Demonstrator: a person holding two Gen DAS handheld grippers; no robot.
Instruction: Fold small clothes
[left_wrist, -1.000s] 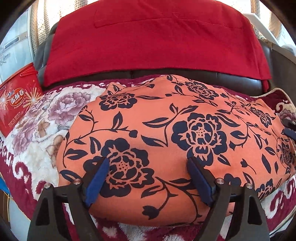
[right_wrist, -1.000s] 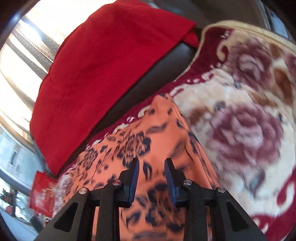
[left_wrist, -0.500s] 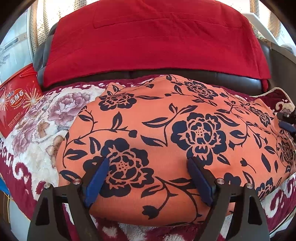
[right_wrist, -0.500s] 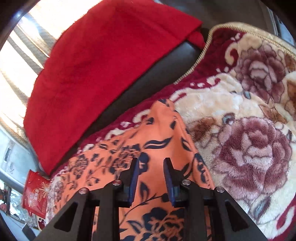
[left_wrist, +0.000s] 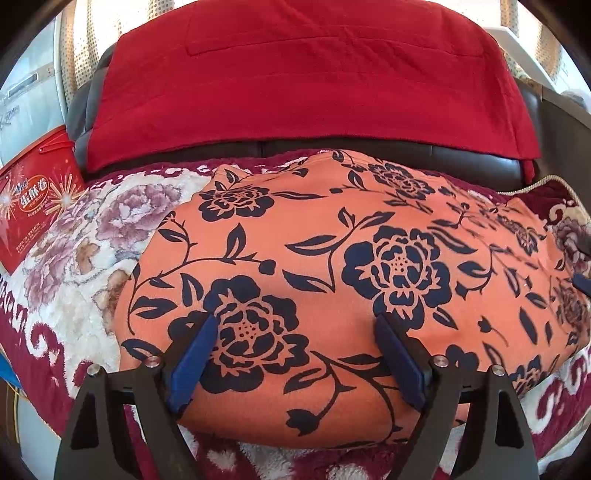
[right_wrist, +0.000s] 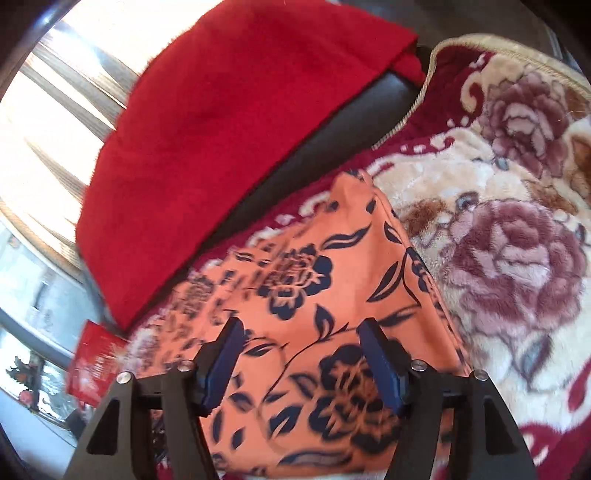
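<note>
A: Where's the orange floral garment (left_wrist: 332, 273)?
B: Flat on the plush blanket (left_wrist: 74, 258), red throw (left_wrist: 303, 85) at twelve o'clock.
A: Grippers?
B: Left gripper (left_wrist: 295, 354) spread wide, pinching nothing. Right gripper (right_wrist: 299, 354) (jaws just opening) spread above the cloth.

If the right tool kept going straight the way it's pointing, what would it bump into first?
Most likely the orange flowered cloth. The right tool has just been opening, with the cloth lying right ahead under its open jaws. Past that come the fluffy flowered blanket and the red cover.
</note>
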